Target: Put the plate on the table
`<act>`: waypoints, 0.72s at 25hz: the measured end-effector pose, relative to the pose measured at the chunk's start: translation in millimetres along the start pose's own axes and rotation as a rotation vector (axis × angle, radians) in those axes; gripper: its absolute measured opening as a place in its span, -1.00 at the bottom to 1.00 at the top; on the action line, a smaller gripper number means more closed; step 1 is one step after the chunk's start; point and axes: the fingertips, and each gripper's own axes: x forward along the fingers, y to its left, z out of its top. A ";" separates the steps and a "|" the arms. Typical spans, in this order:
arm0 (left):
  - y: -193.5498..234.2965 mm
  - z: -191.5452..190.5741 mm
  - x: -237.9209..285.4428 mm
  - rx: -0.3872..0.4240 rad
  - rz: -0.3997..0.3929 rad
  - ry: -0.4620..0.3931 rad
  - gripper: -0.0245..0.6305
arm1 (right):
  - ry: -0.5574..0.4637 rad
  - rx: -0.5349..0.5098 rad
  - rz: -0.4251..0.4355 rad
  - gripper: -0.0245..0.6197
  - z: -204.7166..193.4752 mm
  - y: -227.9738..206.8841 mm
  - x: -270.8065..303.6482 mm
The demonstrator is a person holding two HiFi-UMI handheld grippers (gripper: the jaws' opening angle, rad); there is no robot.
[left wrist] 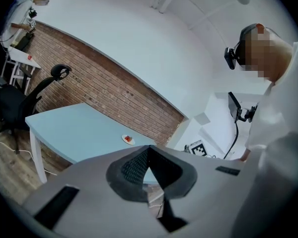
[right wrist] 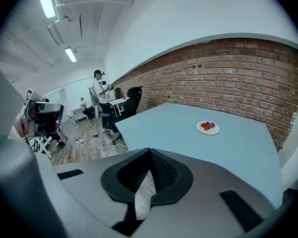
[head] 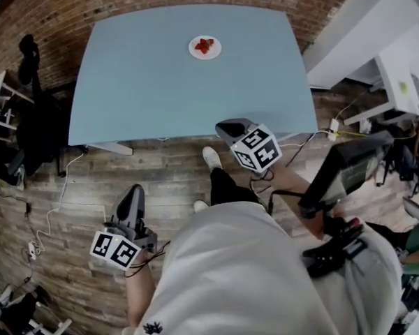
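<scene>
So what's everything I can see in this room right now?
Table: one, light blue, middle of the room.
Plate: one, white, far middle of the table.
Red fruit: small pile, red, on the plate.
Brick wall: one, red-brown, behind the table.
Office chair: one, black, left of the table.
Floor: wooden, brown.
Left gripper: one, grey, shut, over the floor.
Right gripper: one, grey, shut, by the table's near edge.

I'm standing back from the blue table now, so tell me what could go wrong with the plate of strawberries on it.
1. Cables trail over the floor beside the person's feet. A trip there could jolt the table.
2. The strawberries lie loose on the small plate, so a knock might roll them off.
</scene>
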 end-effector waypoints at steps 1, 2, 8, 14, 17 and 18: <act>-4.9 -7.0 -4.9 0.002 -0.014 0.011 -0.92 | -0.007 0.001 0.013 -0.90 -2.7 15.7 -11.9; -10.5 -13.2 -8.8 0.007 -0.028 0.022 -0.92 | -0.016 0.004 0.029 -0.90 -4.9 30.5 -24.0; -42.9 -36.9 -22.4 0.038 -0.078 0.056 -0.92 | -0.089 0.002 0.120 -0.90 -4.3 91.7 -85.9; -72.2 -54.6 -16.2 0.036 -0.116 0.079 -0.92 | -0.167 -0.004 0.166 -0.90 -2.2 113.1 -139.5; -89.3 -60.7 -1.6 0.035 -0.134 0.101 -0.92 | -0.186 -0.014 0.173 -0.90 -4.6 110.9 -162.3; -97.7 -60.5 4.2 0.034 -0.145 0.104 -0.92 | -0.189 -0.015 0.176 -0.90 -5.3 108.8 -169.9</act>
